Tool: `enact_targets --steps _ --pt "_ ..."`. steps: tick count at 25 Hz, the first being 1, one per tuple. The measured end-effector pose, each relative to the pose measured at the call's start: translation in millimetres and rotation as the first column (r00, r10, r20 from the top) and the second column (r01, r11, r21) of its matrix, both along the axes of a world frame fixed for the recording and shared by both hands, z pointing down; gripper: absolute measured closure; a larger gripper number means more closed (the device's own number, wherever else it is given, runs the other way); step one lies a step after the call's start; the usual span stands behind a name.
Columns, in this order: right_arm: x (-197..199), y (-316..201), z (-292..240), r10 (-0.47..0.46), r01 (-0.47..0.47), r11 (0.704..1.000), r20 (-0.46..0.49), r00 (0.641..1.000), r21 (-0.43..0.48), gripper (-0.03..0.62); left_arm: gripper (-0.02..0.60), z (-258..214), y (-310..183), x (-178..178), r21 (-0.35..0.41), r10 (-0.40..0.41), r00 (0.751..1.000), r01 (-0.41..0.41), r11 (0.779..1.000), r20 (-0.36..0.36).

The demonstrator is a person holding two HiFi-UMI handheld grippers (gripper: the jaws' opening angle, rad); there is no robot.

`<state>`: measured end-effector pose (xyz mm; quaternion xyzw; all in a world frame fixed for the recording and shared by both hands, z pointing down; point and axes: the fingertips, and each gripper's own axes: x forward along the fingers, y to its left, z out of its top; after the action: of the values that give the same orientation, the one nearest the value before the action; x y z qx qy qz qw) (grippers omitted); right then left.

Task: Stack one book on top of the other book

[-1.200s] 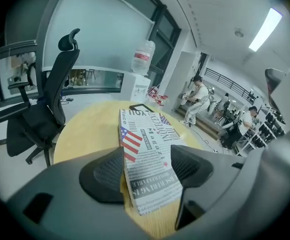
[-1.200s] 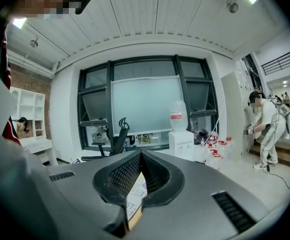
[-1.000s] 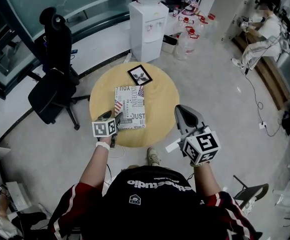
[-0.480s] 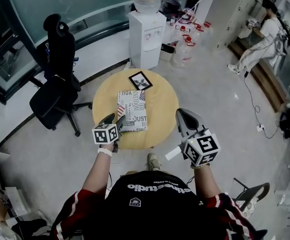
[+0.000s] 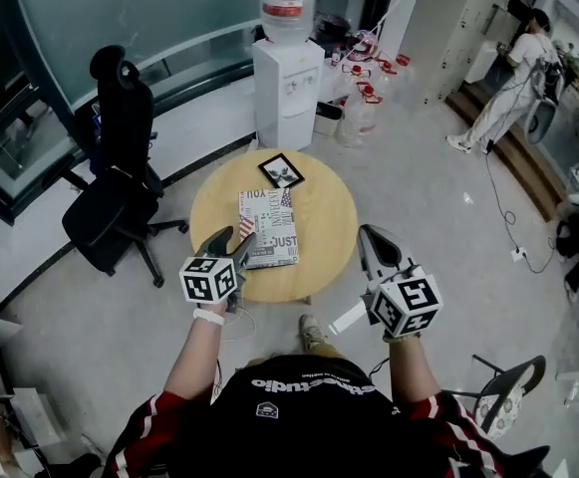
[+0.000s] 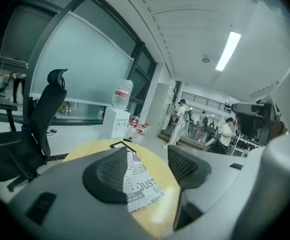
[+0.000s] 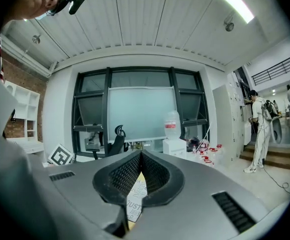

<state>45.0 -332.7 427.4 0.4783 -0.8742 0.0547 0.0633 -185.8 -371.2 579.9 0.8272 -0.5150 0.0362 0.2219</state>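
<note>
Newspaper-print rectangular book lies flat near the middle of the round pale wooden table, with the small black-framed book just beyond its far end, not stacked on it. My left gripper hangs over the table's near-left edge, jaws wide apart though they have just been narrowing a little, nothing gripped between them. My right gripper hangs beside the near-right edge, jaws pressed together and empty

Left gripper gapes empty, fingers just narrowing — right gripper pinched together.
</note>
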Motion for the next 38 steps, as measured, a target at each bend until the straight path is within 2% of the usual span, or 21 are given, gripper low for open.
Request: enact_targets --steps 11,23,28,34,38 --pt "-11.1 14.6 -20.8 0.009 -0.010 0.999 0.014 1.000 0.044 0.566 0.330 -90.6 31.6 -2.5 0.187 0.050 0.999 -0.050 0.981 0.000" --pt "-27.3 21.3 -46.0 -0.009 0.007 0.996 0.025 1.000 0.086 0.566 0.380 -188.4 63.8 -4.8 0.409 0.075 0.996 -0.089 0.908 0.049" --pt "-31.7 25.2 -50.0 -0.015 0.011 0.994 0.030 0.999 0.106 0.566 0.423 -199.5 68.1 -8.7 0.454 0.057 0.996 -0.082 0.887 0.068" --pt "-31.0 26.8 -59.9 -0.014 0.010 0.993 0.027 1.000 0.117 0.565 0.470 -213.2 71.1 -13.3 0.478 0.037 0.996 -0.069 0.876 0.076" --pt "-33.0 29.9 -62.2 -0.016 0.012 0.993 0.027 1.000 0.120 0.566 0.515 -219.0 77.2 -11.4 0.488 0.059 0.996 -0.083 0.869 0.064"
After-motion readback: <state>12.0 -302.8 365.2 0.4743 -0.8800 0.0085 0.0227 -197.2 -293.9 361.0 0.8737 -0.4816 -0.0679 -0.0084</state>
